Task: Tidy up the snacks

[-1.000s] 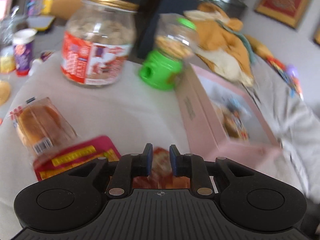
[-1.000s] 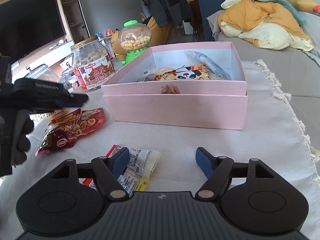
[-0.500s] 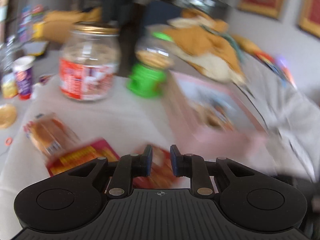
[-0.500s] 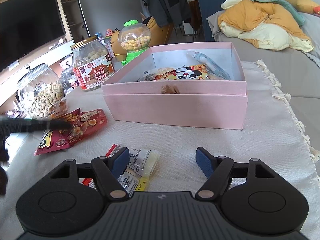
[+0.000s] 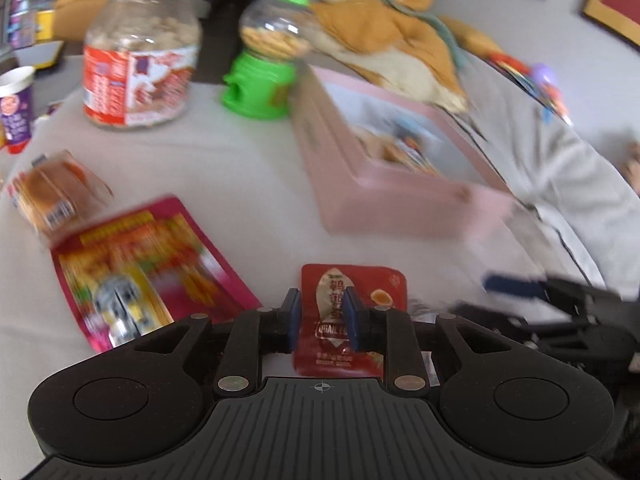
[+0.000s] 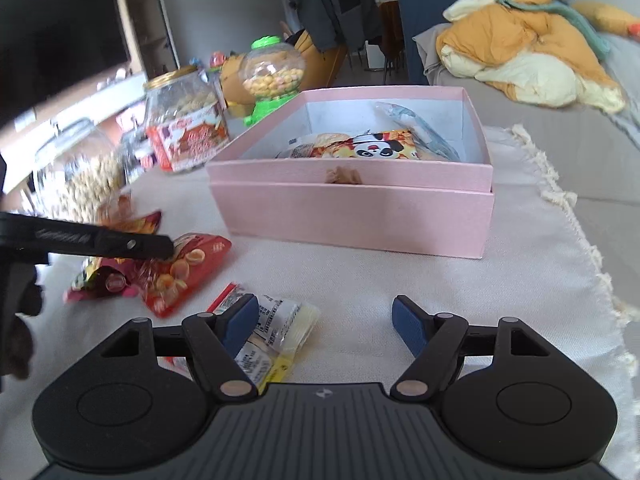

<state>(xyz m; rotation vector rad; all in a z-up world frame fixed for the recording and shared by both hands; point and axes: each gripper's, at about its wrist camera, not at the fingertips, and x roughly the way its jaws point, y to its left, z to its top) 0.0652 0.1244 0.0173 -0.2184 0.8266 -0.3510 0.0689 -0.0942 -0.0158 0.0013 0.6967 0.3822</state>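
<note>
My left gripper (image 5: 320, 312) is shut on a small red quail-egg packet (image 5: 352, 300) and holds it above the white cloth. The same packet (image 6: 188, 272) hangs from the left gripper's fingers (image 6: 132, 245) in the right wrist view. The open pink box (image 6: 352, 208) stands ahead with several snack packets inside, one with a panda print (image 6: 372, 148). It also shows in the left wrist view (image 5: 360, 196). My right gripper (image 6: 324, 320) is open and empty, low over the cloth, with small white and yellow packets (image 6: 276, 332) beside its left finger.
A magenta snack bag (image 5: 140, 264) and a wrapped bun (image 5: 48, 196) lie at left. A red-labelled jar (image 5: 136, 56) and a green candy dispenser (image 5: 264, 56) stand behind. A glass jar of nuts (image 6: 76, 176) stands at far left. The cloth's fringed edge (image 6: 576, 232) runs at right.
My left gripper has lifted with the red packet held in it, and it has swung toward the right. My right gripper has stayed still and open.
</note>
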